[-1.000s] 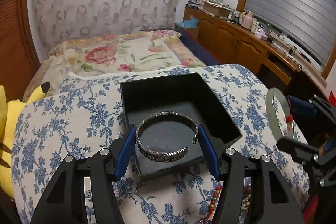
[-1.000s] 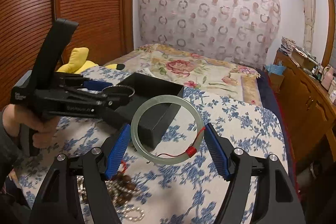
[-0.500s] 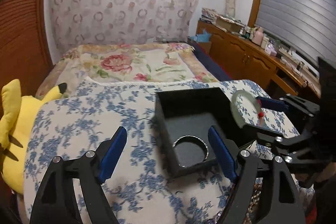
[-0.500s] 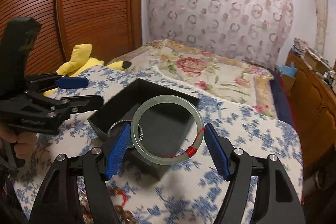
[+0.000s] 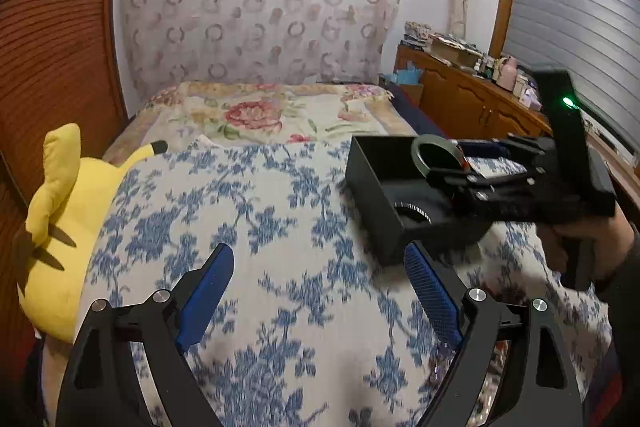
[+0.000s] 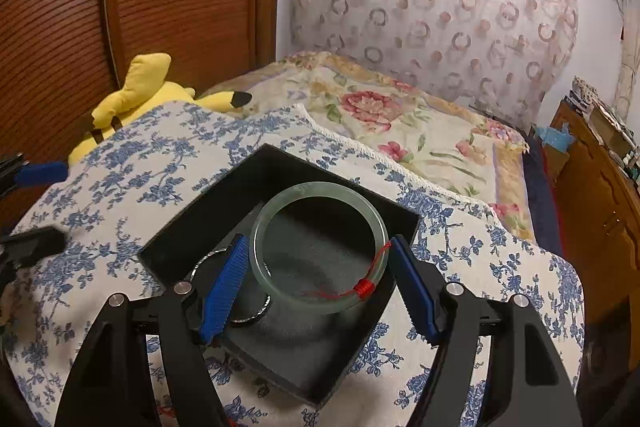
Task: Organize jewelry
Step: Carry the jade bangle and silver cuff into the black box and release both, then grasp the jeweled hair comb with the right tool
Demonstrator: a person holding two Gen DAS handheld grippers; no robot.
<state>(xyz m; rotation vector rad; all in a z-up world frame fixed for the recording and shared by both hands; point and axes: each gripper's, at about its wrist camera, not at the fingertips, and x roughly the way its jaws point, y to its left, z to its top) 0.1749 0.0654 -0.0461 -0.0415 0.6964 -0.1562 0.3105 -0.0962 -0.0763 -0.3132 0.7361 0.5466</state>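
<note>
A pale green jade bangle (image 6: 320,188) with a red thread tied on it sits between the blue pads of my right gripper (image 6: 320,247), which is shut on it. The bangle hangs over the open black box (image 6: 208,219) on the blue-flowered cloth. A silver bangle (image 6: 197,269) lies inside the box, partly hidden behind my left finger. In the left wrist view the box (image 5: 372,179) is at the right, with the silver bangle (image 5: 412,213) in it and the right gripper (image 5: 452,163) over it. My left gripper (image 5: 320,267) is away from the box, its jaws opening with nothing between them.
A yellow plush toy (image 5: 60,211) lies at the cushion's left edge. Behind is a bed with a flowered cover (image 5: 260,115). A wooden cabinet (image 5: 472,103) with clutter runs along the right. A person's hand (image 5: 580,239) holds the right gripper. Beads (image 5: 492,367) lie near me at the right.
My left gripper let go of the silver bangle in the box, opened wide and drew off to the left. My right gripper carried the jade bangle over the box.
</note>
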